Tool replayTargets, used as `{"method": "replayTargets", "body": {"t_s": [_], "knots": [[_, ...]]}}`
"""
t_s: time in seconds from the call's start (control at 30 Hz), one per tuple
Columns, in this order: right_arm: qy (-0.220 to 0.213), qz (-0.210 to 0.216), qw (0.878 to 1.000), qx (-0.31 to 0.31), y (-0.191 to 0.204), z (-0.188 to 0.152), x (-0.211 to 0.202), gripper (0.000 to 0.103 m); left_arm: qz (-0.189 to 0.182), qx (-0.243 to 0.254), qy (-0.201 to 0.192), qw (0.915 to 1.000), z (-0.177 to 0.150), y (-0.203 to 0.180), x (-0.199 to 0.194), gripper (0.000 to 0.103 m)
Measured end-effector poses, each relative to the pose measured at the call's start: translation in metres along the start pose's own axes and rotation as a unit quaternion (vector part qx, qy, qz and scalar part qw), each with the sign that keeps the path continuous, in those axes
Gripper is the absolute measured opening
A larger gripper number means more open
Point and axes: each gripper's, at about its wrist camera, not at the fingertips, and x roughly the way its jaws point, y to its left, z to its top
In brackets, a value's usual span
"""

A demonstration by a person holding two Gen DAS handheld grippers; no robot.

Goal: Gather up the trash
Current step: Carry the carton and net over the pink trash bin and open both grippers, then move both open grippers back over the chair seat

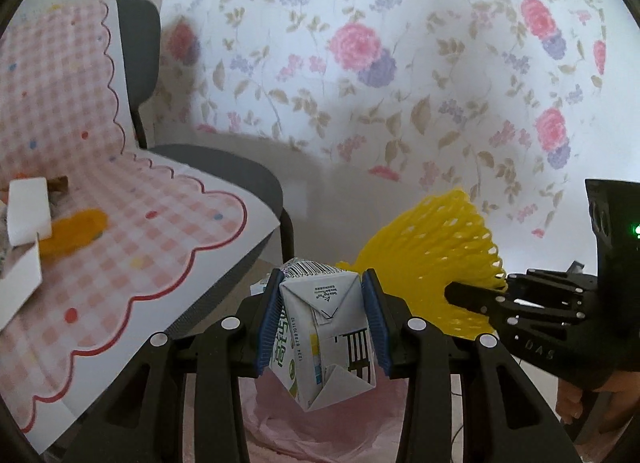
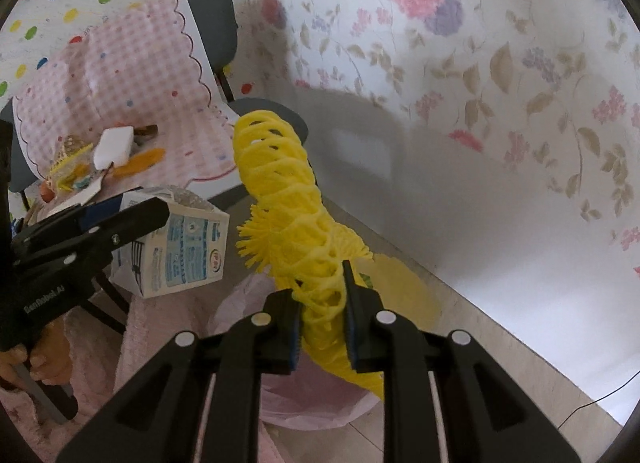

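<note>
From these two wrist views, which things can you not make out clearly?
- Pink bag: in the left wrist view the left gripper and the milk carton hide most of it; its contents are unseen.
- Pink bag in the right wrist view: the right gripper and the yellow foam net cover it.
- Small trash on the chair cloth: too small and blurred to identify.
- Carton text: too small to read.

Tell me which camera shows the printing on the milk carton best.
The left wrist view: the milk carton fills the centre between the left gripper jaws, barcode and folded flaps sharp. The right wrist view shows only one blue-printed side, smaller, partly hidden behind that gripper.
</note>
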Motion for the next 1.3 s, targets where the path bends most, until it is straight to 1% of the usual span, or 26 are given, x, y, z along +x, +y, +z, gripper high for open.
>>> {"method": "replayTargets", "body": {"t_s": [0.07, 0.1, 0.13, 0.2, 0.23, 0.3, 0.37, 0.4, 0.5, 0.63, 0.73, 0.83, 0.9, 1.03, 1.13, 1.17, 1.3], "knots": [[0.008, 0.006, 1.0, 0.004, -0.001, 0.0, 0.008, 0.02, 0.004, -0.007, 0.007, 0.9999, 0.0, 0.003, 0.006, 0.042], [0.011, 0.008, 1.0, 0.004, -0.001, -0.001, 0.011, 0.021, 0.005, -0.01, 0.009, 0.9999, 0.001, 0.004, 0.008, 0.044], [0.013, 0.01, 1.0, 0.005, -0.001, -0.001, 0.013, 0.026, 0.005, -0.015, 0.01, 0.9998, 0.001, 0.007, 0.008, 0.047], [0.015, 0.01, 1.0, 0.003, -0.001, -0.001, 0.017, 0.033, 0.004, -0.021, 0.005, 0.9998, 0.002, 0.009, 0.007, 0.058], [0.015, 0.009, 1.0, 0.003, -0.001, 0.0, 0.018, 0.038, 0.006, -0.022, 0.002, 0.9997, 0.003, 0.01, 0.007, 0.059], [0.017, 0.011, 1.0, 0.004, -0.001, 0.001, 0.019, 0.04, 0.008, -0.024, -0.002, 0.9997, 0.004, 0.012, 0.005, 0.06], [0.018, 0.007, 1.0, 0.003, -0.001, 0.002, 0.02, 0.047, 0.013, -0.03, -0.005, 0.9995, 0.005, 0.015, 0.003, 0.06], [0.019, 0.007, 1.0, 0.002, 0.0, 0.002, 0.02, 0.048, 0.014, -0.035, -0.007, 0.9993, 0.006, 0.018, 0.001, 0.06], [0.014, 0.007, 1.0, 0.006, 0.0, 0.005, 0.018, 0.049, 0.028, -0.048, -0.012, 0.9984, 0.006, 0.028, -0.009, 0.06], [-0.017, 0.009, 1.0, 0.017, -0.004, 0.016, 0.007, 0.049, 0.056, -0.056, -0.018, 0.9967, 0.006, 0.042, -0.026, 0.061], [-0.041, 0.016, 0.999, 0.022, -0.002, 0.027, -0.004, 0.053, 0.078, -0.068, -0.021, 0.9944, 0.005, 0.055, -0.041, 0.061], [-0.06, 0.042, 0.997, 0.014, 0.005, 0.036, -0.011, 0.053, 0.095, -0.079, -0.027, 0.992, 0.004, 0.067, -0.056, 0.062], [-0.074, 0.071, 0.995, 0.001, 0.014, 0.044, -0.014, 0.053, 0.105, -0.085, -0.034, 0.9902, 0.003, 0.073, -0.068, 0.065], [-0.092, 0.1, 0.99, -0.035, 0.041, 0.059, -0.013, 0.053, 0.134, -0.086, -0.042, 0.9863, 0.001, 0.087, -0.091, 0.07], [-0.093, 0.114, 0.988, -0.053, 0.062, 0.07, -0.009, 0.053, 0.158, -0.091, -0.045, 0.9822, -0.002, 0.1, -0.106, 0.074], [-0.092, 0.121, 0.987, -0.057, 0.07, 0.074, -0.006, 0.053, 0.17, -0.095, -0.047, 0.9797, -0.004, 0.106, -0.112, 0.076], [-0.079, 0.143, 0.983, -0.082, 0.102, 0.087, 0.008, 0.053, 0.203, -0.113, -0.052, 0.9712, -0.01, 0.128, -0.131, 0.079]]}}
